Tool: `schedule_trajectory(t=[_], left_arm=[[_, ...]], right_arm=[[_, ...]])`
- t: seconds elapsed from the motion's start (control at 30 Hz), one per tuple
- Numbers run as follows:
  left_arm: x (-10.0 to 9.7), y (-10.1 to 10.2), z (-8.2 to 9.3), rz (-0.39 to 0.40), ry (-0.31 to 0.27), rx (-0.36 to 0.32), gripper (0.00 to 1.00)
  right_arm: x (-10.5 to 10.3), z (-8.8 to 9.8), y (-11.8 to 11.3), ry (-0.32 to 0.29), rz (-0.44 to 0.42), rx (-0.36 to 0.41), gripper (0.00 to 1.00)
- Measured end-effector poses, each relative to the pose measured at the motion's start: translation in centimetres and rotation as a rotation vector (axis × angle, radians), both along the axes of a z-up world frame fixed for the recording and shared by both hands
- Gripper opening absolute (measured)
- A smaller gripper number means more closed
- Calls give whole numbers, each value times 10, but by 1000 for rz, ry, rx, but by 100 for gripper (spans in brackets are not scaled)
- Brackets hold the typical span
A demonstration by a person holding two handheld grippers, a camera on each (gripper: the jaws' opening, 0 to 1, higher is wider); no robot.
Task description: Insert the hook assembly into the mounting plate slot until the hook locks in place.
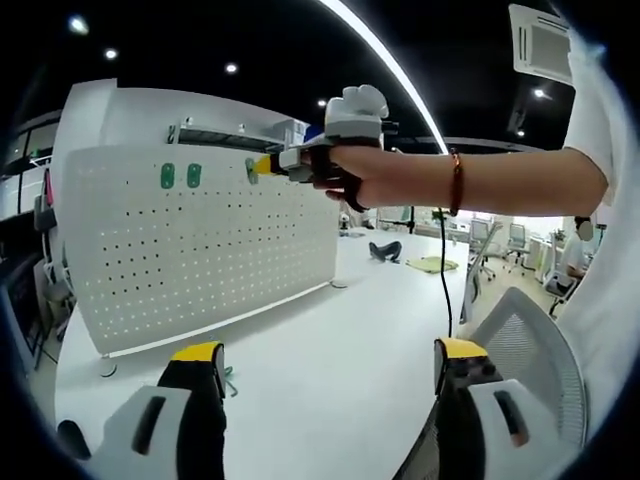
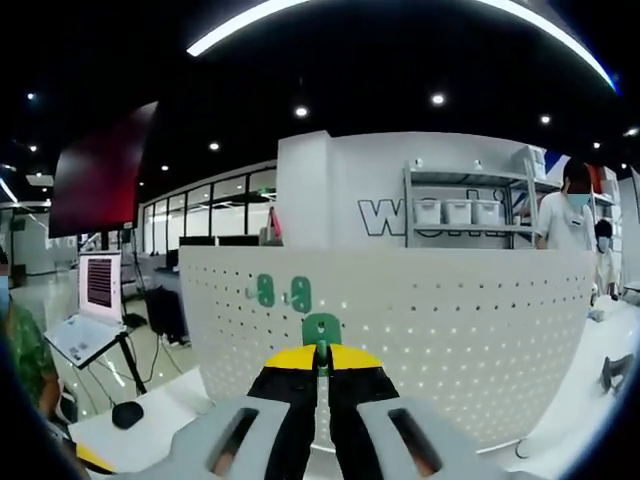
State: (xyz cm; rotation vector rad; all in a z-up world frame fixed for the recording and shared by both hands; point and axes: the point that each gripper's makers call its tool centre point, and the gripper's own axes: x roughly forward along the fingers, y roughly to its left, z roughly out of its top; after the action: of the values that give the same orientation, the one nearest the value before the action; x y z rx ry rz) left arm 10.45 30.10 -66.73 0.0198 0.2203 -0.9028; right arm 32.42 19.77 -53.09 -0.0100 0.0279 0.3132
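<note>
While left tongs point(image 1: 328, 370) gape, right tongs point(image 2: 321, 357) pinch a green hook point(image 2: 321, 330) at the perforated pegboard point(image 2: 450, 320).

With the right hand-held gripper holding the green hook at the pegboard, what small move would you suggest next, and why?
Probably a short push straight forward. The right hand-held gripper is shut on the green hook, which sits against the white pegboard beside two hooks already mounted. I cannot tell whether it has seated, so ease it into the holes until it locks.
</note>
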Motion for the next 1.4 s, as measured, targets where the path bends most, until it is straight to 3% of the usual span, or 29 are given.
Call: schedule_trajectory(t=[1.4], left_arm=[[5, 11, -5, 6, 21, 6, 87]], right_arm=[[40, 13, 2, -17, -89, 79, 1]])
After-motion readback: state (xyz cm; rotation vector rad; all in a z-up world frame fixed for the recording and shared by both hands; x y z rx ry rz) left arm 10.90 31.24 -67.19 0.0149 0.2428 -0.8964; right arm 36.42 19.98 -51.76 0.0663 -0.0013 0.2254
